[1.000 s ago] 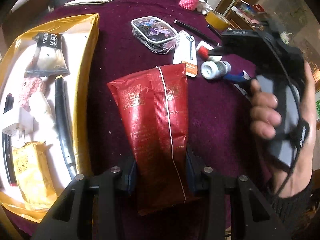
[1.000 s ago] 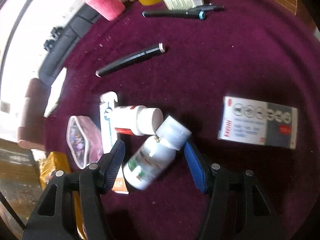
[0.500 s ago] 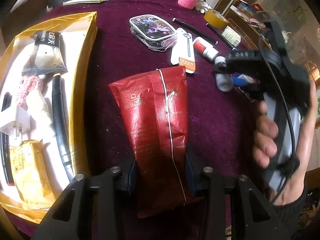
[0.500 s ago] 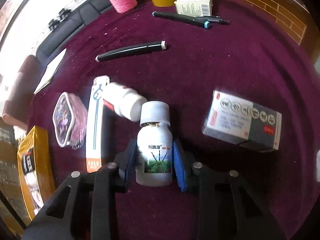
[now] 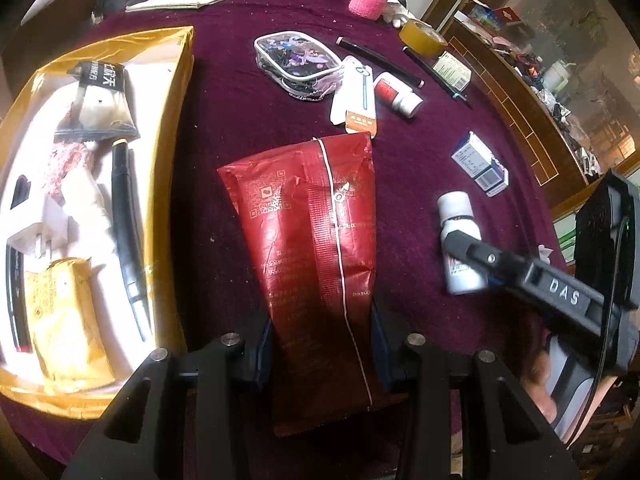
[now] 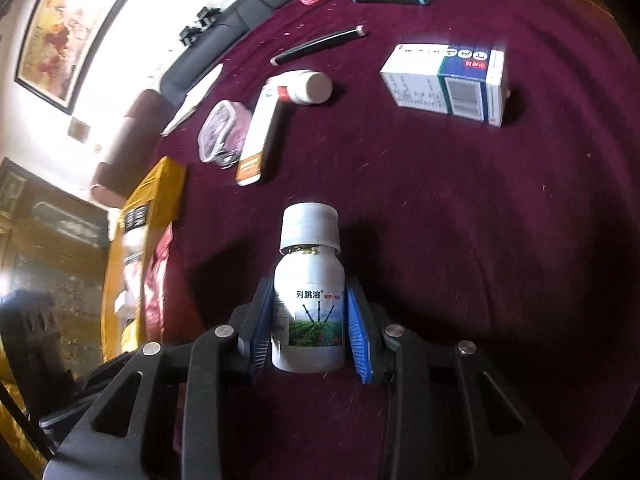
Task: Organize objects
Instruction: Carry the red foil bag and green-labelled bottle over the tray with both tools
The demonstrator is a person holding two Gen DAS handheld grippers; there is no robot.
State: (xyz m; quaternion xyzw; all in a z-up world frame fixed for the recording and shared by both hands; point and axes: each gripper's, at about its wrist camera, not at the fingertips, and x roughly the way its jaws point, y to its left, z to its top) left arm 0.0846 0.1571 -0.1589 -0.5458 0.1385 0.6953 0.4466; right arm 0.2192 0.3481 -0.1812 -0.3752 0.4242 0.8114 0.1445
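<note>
The left gripper (image 5: pixel 320 344) stands part-way open, its pads pressed on the lower sides of a crinkled red foil pouch (image 5: pixel 316 248) that stretches away over the maroon-clothed table (image 5: pixel 420 152). The right gripper (image 6: pixel 308 332) is narrowed onto a small white plastic bottle with a white screw cap and green pictured label (image 6: pixel 309 300), blue pads (image 6: pixel 358 336) against both flanks of the bottle, which stands upright in the grip. A second ago those jaws stood wide around the bottle as it lay tilted against a red-labelled white bottle (image 6: pixel 306 87); it now stands apart from that one, just right of the pouch. Only the left wrist view shows the open gold cardboard box (image 5: pixel 172 128) left of the pouch, with its contents: a black-labelled snack bag, a black pen, a white plug and a yellow packet. It also shows the person's hand (image 5: pixel 540 384) behind the right gripper. The right wrist view alone gives the bottle's label clearly, and the face of a white and blue carton (image 6: pixel 444 80) beyond the bottle. The pouch has kept its place in the left gripper.
</note>
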